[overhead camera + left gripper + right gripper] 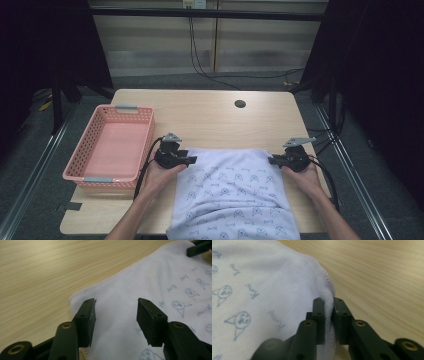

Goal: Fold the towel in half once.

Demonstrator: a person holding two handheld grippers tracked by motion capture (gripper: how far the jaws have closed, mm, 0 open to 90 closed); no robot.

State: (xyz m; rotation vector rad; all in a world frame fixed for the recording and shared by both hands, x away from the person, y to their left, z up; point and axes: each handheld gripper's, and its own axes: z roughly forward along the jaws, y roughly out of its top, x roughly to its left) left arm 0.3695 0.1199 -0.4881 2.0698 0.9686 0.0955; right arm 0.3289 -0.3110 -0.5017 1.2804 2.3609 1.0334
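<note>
Two grippers work a printed white cloth (235, 192) beside a pink basket (112, 145): left gripper (116, 312) hovers with jaws apart over the near-left corner, ungripped; right gripper (329, 320) pinches the stitched hem at the opposite corner of the wooden table (210, 112).

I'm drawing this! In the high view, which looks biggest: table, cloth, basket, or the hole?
1. table
2. cloth, though it lies nearer the camera
3. basket
4. hole
</note>
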